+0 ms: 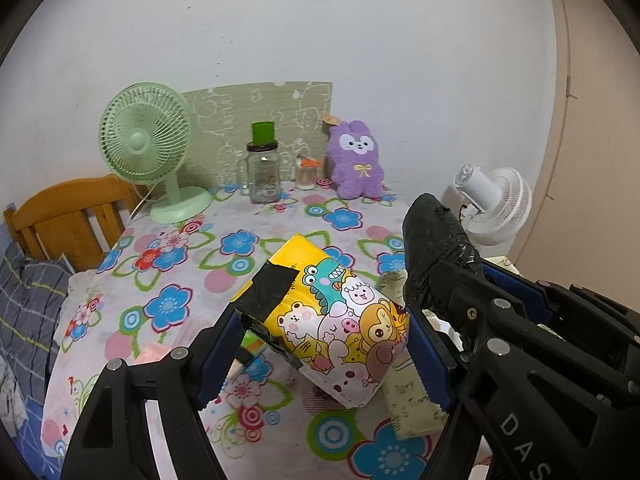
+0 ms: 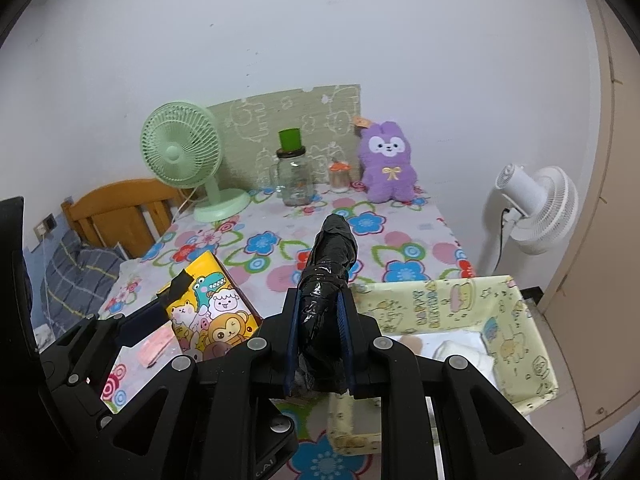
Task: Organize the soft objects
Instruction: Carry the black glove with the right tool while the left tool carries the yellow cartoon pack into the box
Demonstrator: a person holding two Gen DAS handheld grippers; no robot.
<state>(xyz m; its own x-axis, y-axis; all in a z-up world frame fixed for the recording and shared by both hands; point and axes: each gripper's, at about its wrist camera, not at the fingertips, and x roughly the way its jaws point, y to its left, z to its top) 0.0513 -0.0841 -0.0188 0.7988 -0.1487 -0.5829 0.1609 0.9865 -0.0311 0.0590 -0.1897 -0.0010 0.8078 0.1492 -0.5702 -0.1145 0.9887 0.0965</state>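
My left gripper (image 1: pixel 324 354) is shut on a yellow tissue pack (image 1: pixel 336 320) printed with cartoon animals and patched with black tape, and holds it above the flowered tablecloth (image 1: pixel 192 280). The same tissue pack (image 2: pixel 210 308) shows at the left of the right wrist view. My right gripper (image 2: pixel 320 340) is shut on a long bundle wrapped in black tape (image 2: pixel 328 272) that sticks out forward past the fingers. That black bundle (image 1: pixel 436 248) rises just right of the pack in the left wrist view. A pale yellow fabric box (image 2: pixel 512 328) sits at the right with white cloth inside.
At the table's back stand a green fan (image 1: pixel 148 148), a glass jar with a green cup (image 1: pixel 264 172) on top, a small jar (image 1: pixel 306 174) and a purple plush (image 1: pixel 356 160). A white fan (image 2: pixel 536 204) stands right of the table, a wooden headboard (image 1: pixel 68 216) left.
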